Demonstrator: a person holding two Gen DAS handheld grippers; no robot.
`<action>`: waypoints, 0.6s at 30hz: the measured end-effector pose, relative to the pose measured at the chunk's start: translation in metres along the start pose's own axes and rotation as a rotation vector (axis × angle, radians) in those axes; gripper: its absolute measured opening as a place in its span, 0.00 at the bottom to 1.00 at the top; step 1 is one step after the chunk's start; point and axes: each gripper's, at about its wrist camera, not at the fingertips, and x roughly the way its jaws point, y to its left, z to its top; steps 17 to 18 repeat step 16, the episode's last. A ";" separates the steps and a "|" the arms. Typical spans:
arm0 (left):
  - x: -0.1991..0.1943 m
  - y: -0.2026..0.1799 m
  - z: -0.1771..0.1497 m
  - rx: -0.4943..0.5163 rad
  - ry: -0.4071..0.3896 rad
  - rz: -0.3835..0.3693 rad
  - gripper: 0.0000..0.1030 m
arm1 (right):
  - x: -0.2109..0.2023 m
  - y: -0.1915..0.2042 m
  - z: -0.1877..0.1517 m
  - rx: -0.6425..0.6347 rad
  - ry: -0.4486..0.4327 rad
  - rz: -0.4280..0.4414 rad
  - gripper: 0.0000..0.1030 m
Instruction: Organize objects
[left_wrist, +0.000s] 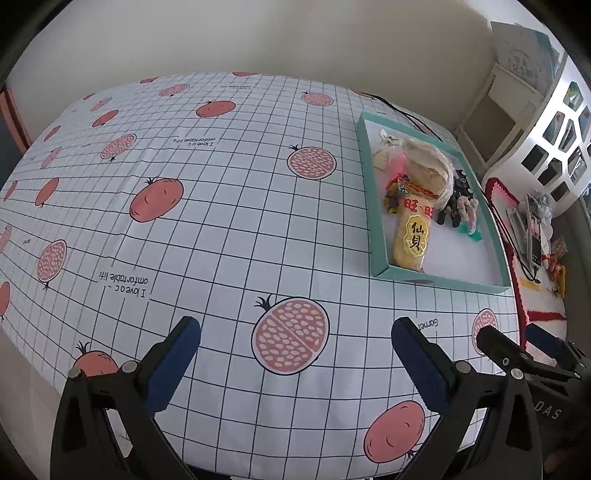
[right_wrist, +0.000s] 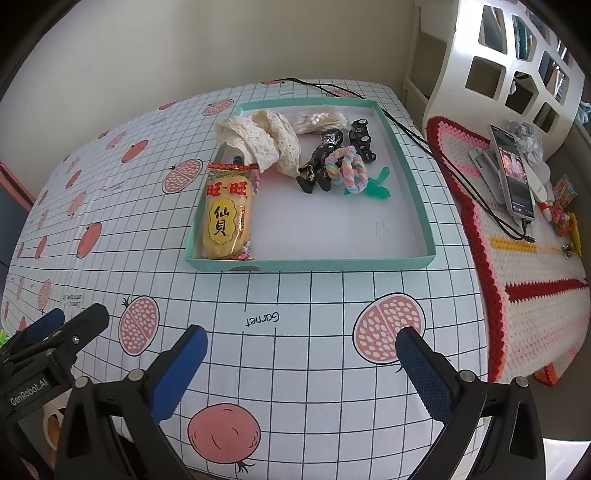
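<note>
Hovering low over the near edge of the tablecloth (right_wrist: 295, 295): right gripper (right_wrist: 301, 356), blue pads spread wide, holding nothing, touching nothing. Hanging just beside it at 9 o'clock: left gripper (left_wrist: 295, 345), likewise gaping wide and empty, above a halved-pomegranate print. Each gripper showing at the margin of the other's view.

Lying open between grippers and box: a broad run of bare gridded cloth. Stretching farther still toward 10 and 11 o'clock in the left view: more bare cloth. Falling away at 5 o'clock past the right pad: the rounded table edge, with a crocheted red-and-white mat (right_wrist: 532, 295) sitting just beyond at 3 o'clock.

Sitting at 12 o'clock in the right view, 2 o'clock in the left: one shallow teal box (right_wrist: 424, 218), its near right half bare white floor. Leaning along its left wall: one yellow rice-cracker packet (right_wrist: 225, 218), top edge riding up on the rim. Crowding the far half: one cream lace ribbon (right_wrist: 266, 142) draped over the left wall, one black figurine (right_wrist: 321, 158) lying down, one pastel braided ring (right_wrist: 349, 168) touching it, one green clip-like piece (right_wrist: 380, 184) under the ring, one small black car (right_wrist: 362, 142), one pale bundle (right_wrist: 319, 120) against the far wall.

Propping up on the mat at 2 o'clock: one phone (right_wrist: 511, 173), cable (right_wrist: 454, 177) trailing over the cloth.
</note>
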 end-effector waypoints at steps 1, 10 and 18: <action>0.000 0.000 0.000 -0.001 0.000 -0.001 1.00 | 0.000 0.000 0.000 -0.001 0.000 0.001 1.00; -0.001 0.001 -0.001 -0.005 -0.006 0.013 1.00 | 0.000 0.001 0.000 0.000 -0.001 -0.001 1.00; -0.008 -0.001 -0.001 0.014 -0.037 0.012 1.00 | 0.000 0.001 -0.001 0.001 0.000 -0.002 1.00</action>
